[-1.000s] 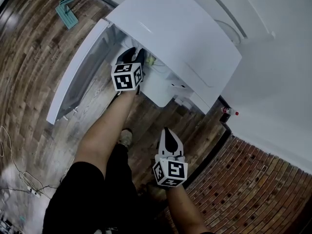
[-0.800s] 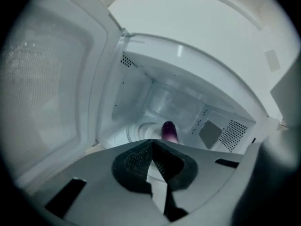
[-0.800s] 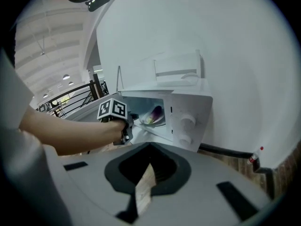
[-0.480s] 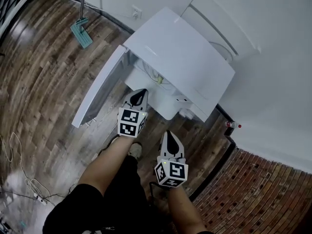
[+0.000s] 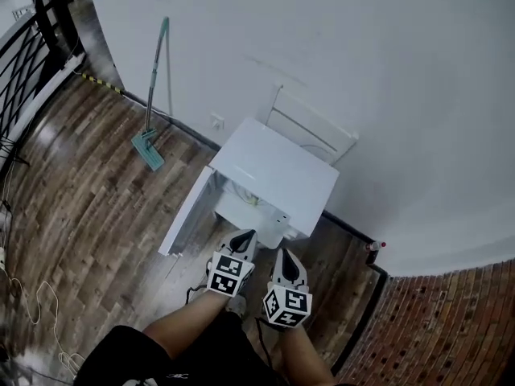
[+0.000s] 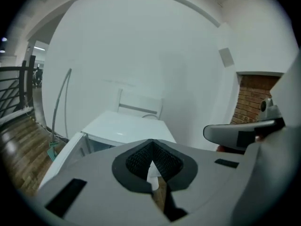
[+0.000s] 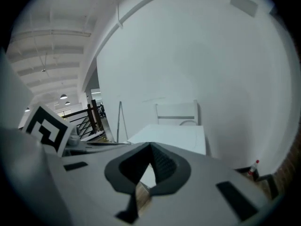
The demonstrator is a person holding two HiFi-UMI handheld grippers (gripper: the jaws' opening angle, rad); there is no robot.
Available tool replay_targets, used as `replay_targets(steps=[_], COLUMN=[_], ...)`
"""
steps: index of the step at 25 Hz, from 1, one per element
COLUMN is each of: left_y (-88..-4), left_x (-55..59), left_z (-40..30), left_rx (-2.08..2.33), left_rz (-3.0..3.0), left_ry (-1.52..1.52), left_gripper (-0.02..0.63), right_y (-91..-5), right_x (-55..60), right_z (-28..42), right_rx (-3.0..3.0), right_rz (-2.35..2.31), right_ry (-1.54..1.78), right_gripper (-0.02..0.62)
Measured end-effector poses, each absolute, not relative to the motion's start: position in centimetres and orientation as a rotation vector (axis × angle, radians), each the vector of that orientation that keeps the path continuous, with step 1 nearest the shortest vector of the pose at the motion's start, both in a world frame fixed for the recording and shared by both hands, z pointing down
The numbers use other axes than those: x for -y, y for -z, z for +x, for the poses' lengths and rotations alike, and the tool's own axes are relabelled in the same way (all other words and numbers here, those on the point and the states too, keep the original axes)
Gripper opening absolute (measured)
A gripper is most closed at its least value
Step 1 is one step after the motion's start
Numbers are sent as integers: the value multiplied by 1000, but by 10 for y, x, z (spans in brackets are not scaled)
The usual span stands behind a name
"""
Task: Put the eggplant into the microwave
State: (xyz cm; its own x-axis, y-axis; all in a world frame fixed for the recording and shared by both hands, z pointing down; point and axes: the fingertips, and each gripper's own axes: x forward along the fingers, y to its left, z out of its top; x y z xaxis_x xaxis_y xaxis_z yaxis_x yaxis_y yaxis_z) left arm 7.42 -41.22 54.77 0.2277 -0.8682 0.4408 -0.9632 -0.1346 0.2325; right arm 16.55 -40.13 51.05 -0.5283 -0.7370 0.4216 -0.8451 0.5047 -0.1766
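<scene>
Well, eggplant: I am failing to spot it in any view.
microwave (image 5: 273, 175): sitting on the wood floor against the white wall, door (image 5: 187, 215) hanging open at its left.
left tongs (image 5: 244, 236): I am holding them pressed together, pinching nothing.
right tongs (image 5: 286, 254): likewise pressed together, pinching nothing, hovering just beside the left.
mop (image 5: 150, 146): leaning on the wall, well left.

Teal mop (image 5: 148, 151) against the white wall (image 5: 362, 55), red-capped bottle (image 5: 372, 248) beside brick paving (image 5: 451, 320), black railing (image 5: 28, 51) at left
</scene>
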Motion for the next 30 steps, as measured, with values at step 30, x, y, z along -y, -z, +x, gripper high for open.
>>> replay_targets(steps=[30], left_y=[-374], left_x=[410], left_z=[69], left_rx=[1732], left_rz=[2205], left_ry=[-223], left_gripper=[-2], right_y=[-362], right_x=[421], right_z=[181], right_rx=[2531], right_rz=[1501], right_ry=[-341], right_gripper=[12])
